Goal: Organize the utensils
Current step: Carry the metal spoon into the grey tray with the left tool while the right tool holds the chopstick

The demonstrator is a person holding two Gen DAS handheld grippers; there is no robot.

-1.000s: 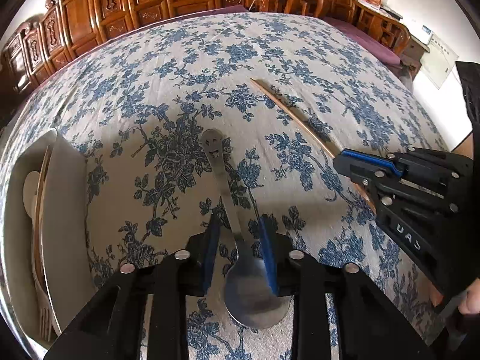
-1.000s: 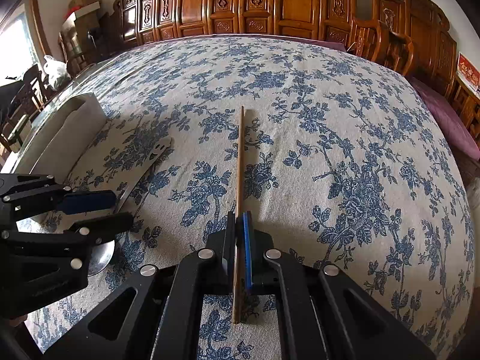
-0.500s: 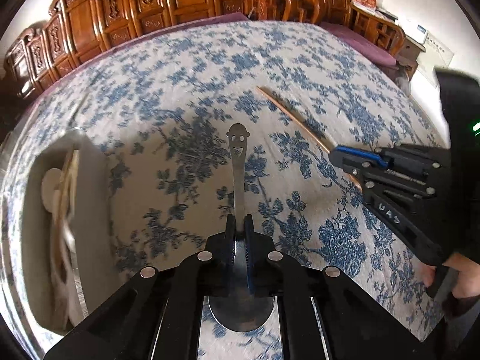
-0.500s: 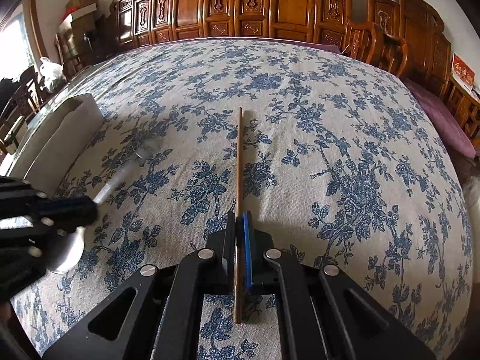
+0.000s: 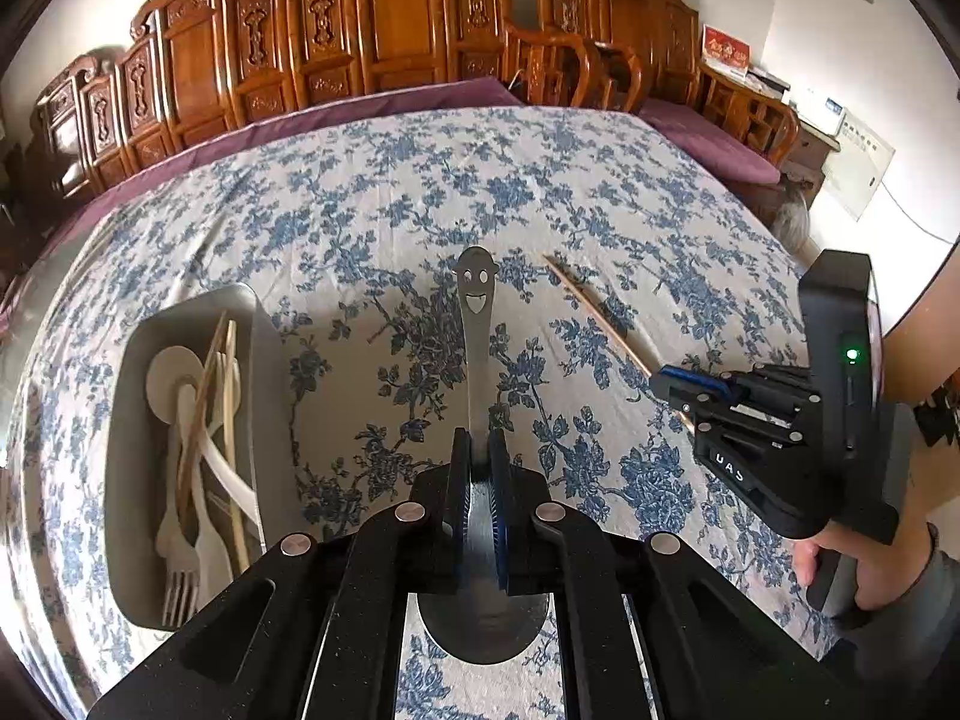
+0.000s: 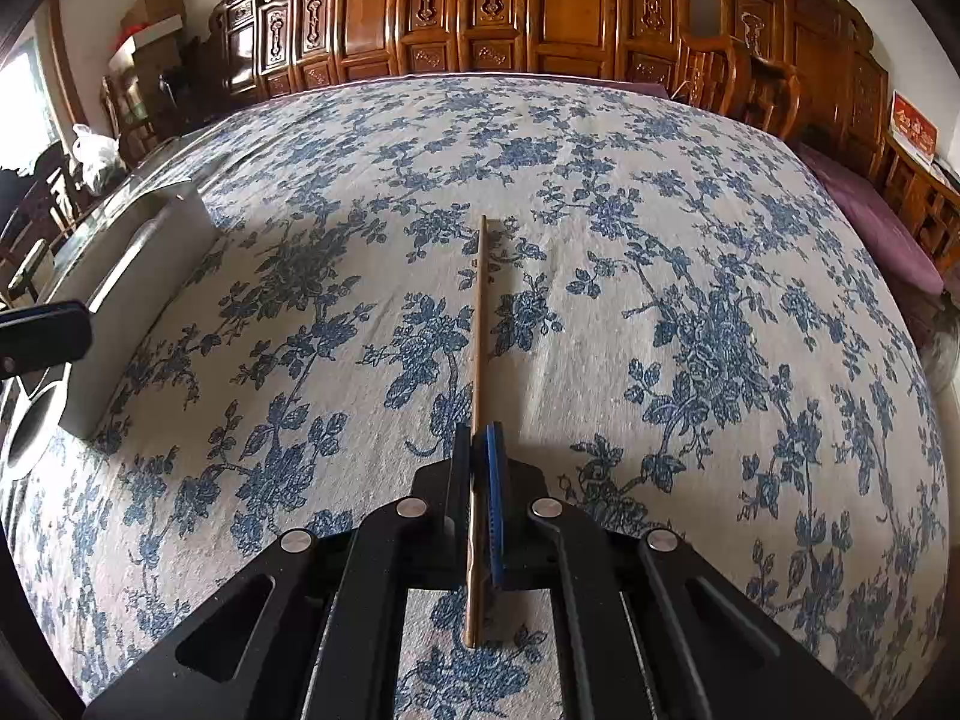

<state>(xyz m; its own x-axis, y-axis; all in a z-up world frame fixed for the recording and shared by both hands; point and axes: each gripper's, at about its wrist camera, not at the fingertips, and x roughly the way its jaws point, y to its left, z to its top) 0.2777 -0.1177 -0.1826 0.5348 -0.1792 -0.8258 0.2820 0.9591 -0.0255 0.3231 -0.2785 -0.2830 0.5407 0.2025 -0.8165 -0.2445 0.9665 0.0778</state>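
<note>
Your left gripper (image 5: 478, 450) has its jaws clenched on the neck of the metal spoon (image 5: 477, 324), just above the bowl. The handle, with its smiling-face cutout, points away from you, and the bowl sits beneath the gripper body. From the left wrist view the spoon appears raised off the floral tablecloth (image 5: 372, 204), though contact at the bowl cannot be confirmed.

Your right gripper (image 6: 478, 456) has its jaws closed on a single wooden chopstick (image 6: 479, 312), gripped near its rear end. The long forward part runs straight ahead, low over the cloth; whether the tip rests on the cloth or clears it cannot be told.

The white tray (image 5: 123, 420) stands to the left of the spoon, near but apart from it. It already contains several pale utensils, among them a round-bowled spoon, a fork and at least two long sticks, lying loosely crossed.

Assessment: the task is well advanced. Part of the set is already in the tray, and the only two loose items in sight are both in your grasp. No other utensil shows on the cloth in either view.

Remaining work, as judged: carry the spoon leftward over the tray wall and release it, then do the same with the chopstick, which has the longer way to go.
</note>
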